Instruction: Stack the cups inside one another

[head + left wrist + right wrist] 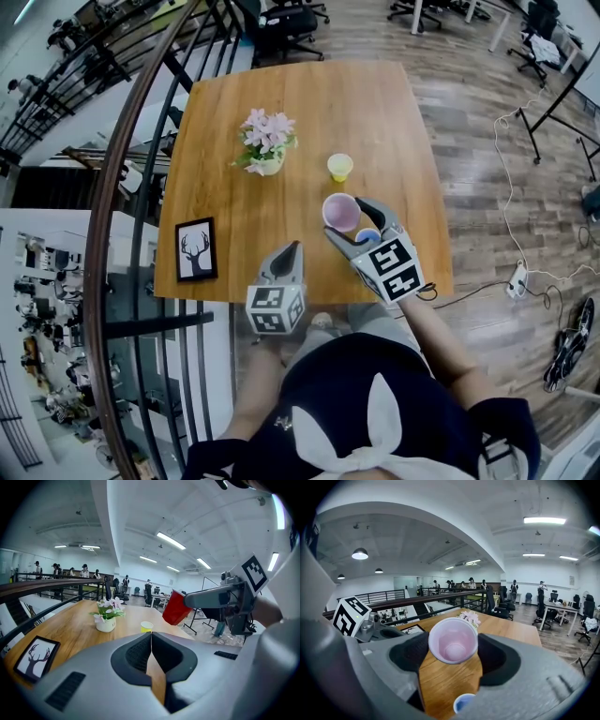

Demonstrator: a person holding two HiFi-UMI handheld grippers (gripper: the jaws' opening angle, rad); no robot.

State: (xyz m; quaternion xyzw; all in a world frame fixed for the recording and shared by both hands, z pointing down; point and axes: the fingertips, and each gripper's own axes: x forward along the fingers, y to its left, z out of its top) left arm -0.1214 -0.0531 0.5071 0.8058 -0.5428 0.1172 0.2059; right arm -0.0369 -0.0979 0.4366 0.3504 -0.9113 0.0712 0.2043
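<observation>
Right gripper (pixel 354 223) jaws pinch the red cup (pixel 453 640), held tilted above the worktop (pixel 281 112). The blue cup (pixel 464 702) sits just beneath it, the yellow cup (pixel 339 167) farther ahead. Left gripper (pixel 151 637) jaws are pressed together, empty.

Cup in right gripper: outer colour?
Red; the cup shows its outside best in the left gripper view.
</observation>
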